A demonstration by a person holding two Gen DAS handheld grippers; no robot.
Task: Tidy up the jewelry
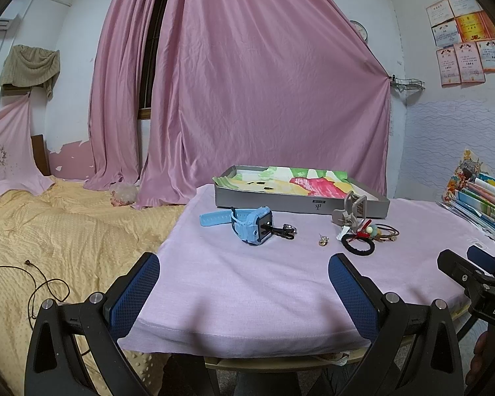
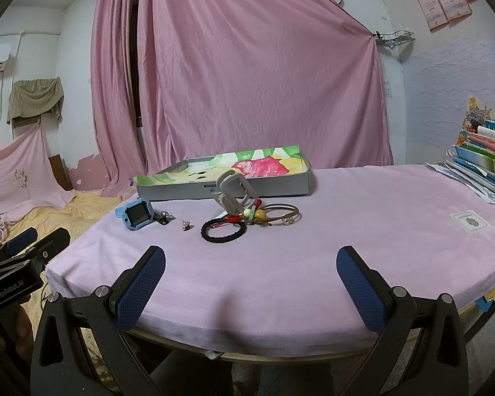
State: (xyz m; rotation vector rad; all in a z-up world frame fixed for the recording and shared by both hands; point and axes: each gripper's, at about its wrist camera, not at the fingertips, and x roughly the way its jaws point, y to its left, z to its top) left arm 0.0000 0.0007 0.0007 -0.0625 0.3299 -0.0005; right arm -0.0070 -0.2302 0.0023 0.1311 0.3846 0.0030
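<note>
A grey shallow box (image 1: 280,203) (image 2: 181,193) lined with colourful paper stands at the table's far side. In front of it lie a blue smartwatch (image 1: 252,224) (image 2: 136,217), a small dark clip (image 1: 285,231) (image 2: 163,216), a tiny earring (image 1: 323,239) (image 2: 186,226), a black hair tie (image 1: 358,243) (image 2: 224,230), a beaded red-cord piece with thin bangles (image 1: 381,231) (image 2: 274,214) and a grey claw clip (image 1: 351,209) (image 2: 232,191). My left gripper (image 1: 244,272) and right gripper (image 2: 250,265) are both open and empty, near the table's front edge.
The table wears a pink cloth (image 1: 264,280) (image 2: 346,231). A stack of books (image 1: 478,201) (image 2: 485,161) sits at the right edge. A bed with a yellow cover (image 1: 49,231) lies left. A pink curtain (image 2: 247,66) hangs behind.
</note>
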